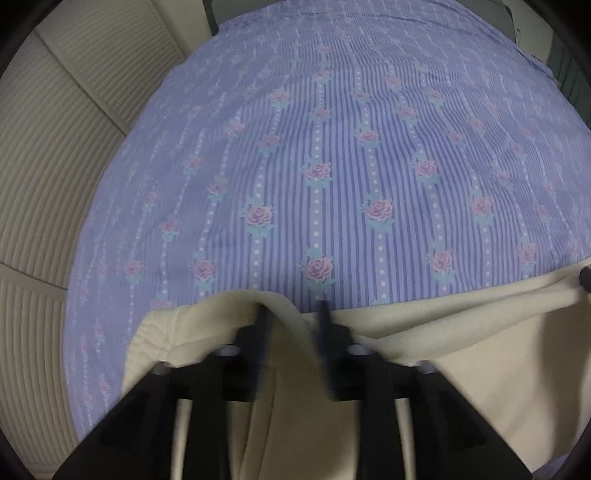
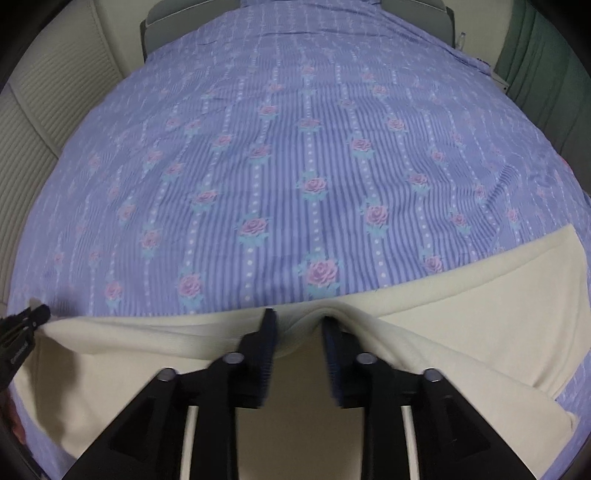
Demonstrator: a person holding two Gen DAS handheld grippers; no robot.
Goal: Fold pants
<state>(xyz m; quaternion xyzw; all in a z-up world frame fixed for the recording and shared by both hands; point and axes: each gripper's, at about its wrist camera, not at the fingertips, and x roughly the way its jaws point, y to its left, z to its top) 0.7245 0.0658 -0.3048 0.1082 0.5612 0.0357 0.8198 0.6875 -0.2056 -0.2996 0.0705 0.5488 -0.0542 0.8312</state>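
Note:
Cream pants (image 1: pixel 461 332) lie on a bed with a purple striped, rose-patterned sheet (image 1: pixel 332 147). In the left wrist view my left gripper (image 1: pixel 293 310) has its jaws apart, with a raised fold of the cream fabric edge between the fingers. In the right wrist view my right gripper (image 2: pixel 297 317) also has its jaws apart around a raised ridge of the pants (image 2: pixel 461 295). The left gripper's tip (image 2: pixel 35 315) shows at the far left edge, at the pants' edge. The right gripper's tip (image 1: pixel 585 277) shows at the far right of the left wrist view.
The sheet (image 2: pixel 295 147) covers the bed ahead of both grippers. White louvred doors (image 1: pixel 55 147) stand along the left. A green curtain (image 2: pixel 546 74) hangs at the back right. A headboard (image 2: pixel 162 26) is at the far end.

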